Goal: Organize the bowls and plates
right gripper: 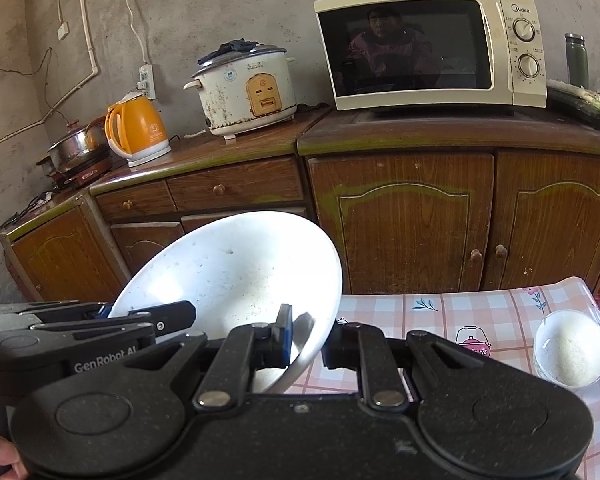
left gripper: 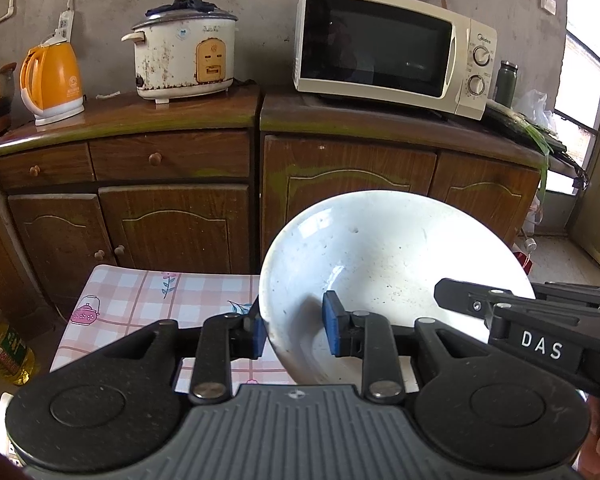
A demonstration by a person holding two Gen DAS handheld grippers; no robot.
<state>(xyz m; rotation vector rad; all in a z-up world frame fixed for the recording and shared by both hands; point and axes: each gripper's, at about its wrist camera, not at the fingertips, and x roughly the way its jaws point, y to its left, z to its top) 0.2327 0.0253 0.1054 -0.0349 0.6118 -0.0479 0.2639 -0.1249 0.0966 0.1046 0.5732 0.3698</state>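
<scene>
L wrist: close, faces cabinets | R wrist: same, from right | shared: bowl (left gripper: 380,264), microwave (left gripper: 392,48)

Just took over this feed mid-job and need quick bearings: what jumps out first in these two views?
A large white bowl fills the foreground, tilted and lifted above the pink checked table, with the left tongs and right tongs each clamped on its rim from opposite sides. Behind it, a cream microwave sits on the wooden cabinets, with a stained rice cooker and an orange kettle to its left.
</scene>
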